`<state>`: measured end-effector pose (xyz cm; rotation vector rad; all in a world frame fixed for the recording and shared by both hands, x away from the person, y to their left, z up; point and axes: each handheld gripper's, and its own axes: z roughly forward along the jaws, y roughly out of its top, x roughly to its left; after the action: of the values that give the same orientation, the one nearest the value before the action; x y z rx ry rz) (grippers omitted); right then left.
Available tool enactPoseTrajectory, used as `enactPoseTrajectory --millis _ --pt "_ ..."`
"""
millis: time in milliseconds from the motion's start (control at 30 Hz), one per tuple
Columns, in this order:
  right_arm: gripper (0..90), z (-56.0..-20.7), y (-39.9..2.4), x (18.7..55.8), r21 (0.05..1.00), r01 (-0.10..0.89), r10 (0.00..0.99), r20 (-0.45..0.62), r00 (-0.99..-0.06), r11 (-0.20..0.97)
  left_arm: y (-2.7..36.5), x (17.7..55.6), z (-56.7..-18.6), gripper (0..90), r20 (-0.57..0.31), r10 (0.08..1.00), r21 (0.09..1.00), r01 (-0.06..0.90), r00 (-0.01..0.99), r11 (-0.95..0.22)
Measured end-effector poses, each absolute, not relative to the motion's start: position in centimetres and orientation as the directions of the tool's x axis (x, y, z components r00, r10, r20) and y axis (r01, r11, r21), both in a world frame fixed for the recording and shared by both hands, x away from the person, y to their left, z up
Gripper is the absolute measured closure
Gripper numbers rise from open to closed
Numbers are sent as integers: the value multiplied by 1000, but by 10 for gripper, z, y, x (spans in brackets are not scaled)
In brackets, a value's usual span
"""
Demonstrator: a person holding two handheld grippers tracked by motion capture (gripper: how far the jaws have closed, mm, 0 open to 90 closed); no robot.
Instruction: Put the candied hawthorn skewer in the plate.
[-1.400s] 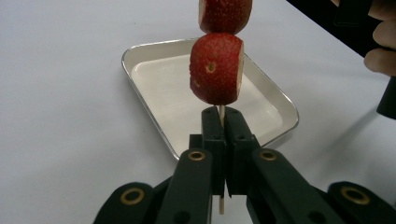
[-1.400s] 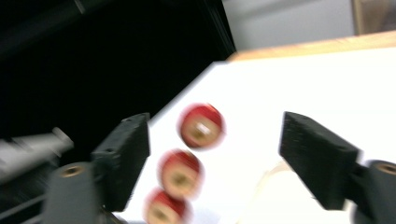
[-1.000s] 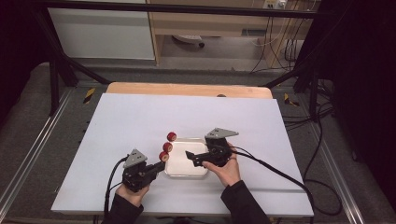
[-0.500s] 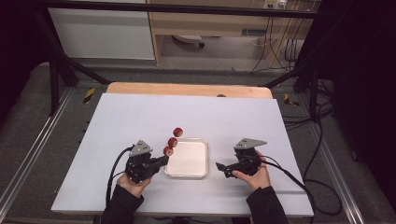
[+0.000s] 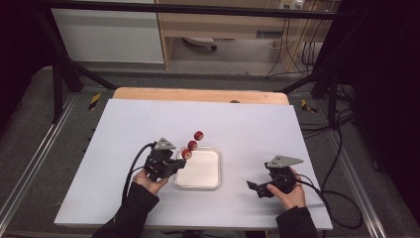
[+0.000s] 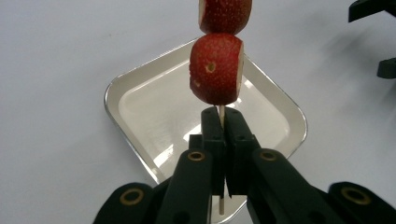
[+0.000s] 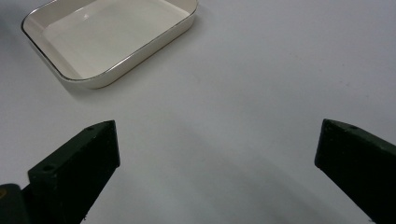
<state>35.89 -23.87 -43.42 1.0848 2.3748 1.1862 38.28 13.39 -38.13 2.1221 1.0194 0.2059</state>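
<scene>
A thin wooden skewer [image 6: 222, 114] carries three red strawberry pieces [image 5: 192, 145] in a row. My left gripper [image 5: 179, 161] is shut on the skewer's bare end, holding it over the left edge of a white square tray [image 5: 200, 173]. In the left gripper view the lowest strawberry piece [image 6: 216, 69] sits just beyond the closed jaws of the left gripper [image 6: 223, 126], above the tray [image 6: 140, 107]. My right gripper [image 5: 252, 187] rests low over the table, right of the tray. Its jaws stand wide apart with nothing between them [image 7: 217, 140]. The tray [image 7: 107, 32] holds nothing.
The white table top [image 5: 257, 129] spreads around the tray, with a wooden strip [image 5: 198, 94] along its far edge. Cables trail from both grippers toward the front edge. Metal frame rails run along both sides of the table.
My right gripper has pulled away from the tray's right edge, rightward and toward the front. My left gripper has carried the skewer forward and a little up, toward the tray's left edge.
</scene>
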Motion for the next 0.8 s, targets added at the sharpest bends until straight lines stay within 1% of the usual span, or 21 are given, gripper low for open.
enactPoseTrajectory --millis 200,267,300,367,567,800 --pt "7 -443 -248 354 793 505 736 108 -668 342 113 396 -390 882 -143 721 627 626 678 -464" --pt "5 -446 -248 353 782 515 734 110 -670 353 106 400 -394 882 -140 723 601 639 676 -481" --pt "6 -447 -249 353 778 510 735 94 -672 367 103 402 -397 882 -135 726 588 645 674 -488" --pt "7 -447 -250 353 785 507 734 101 -671 355 99 405 -401 882 -124 738 568 657 663 -495" --pt "8 -443 -253 351 796 502 735 110 -669 338 90 411 -412 882 -88 764 490 696 639 -526" --pt "8 -443 -253 350 798 503 735 114 -669 333 89 406 -417 882 -69 753 434 700 654 -568"
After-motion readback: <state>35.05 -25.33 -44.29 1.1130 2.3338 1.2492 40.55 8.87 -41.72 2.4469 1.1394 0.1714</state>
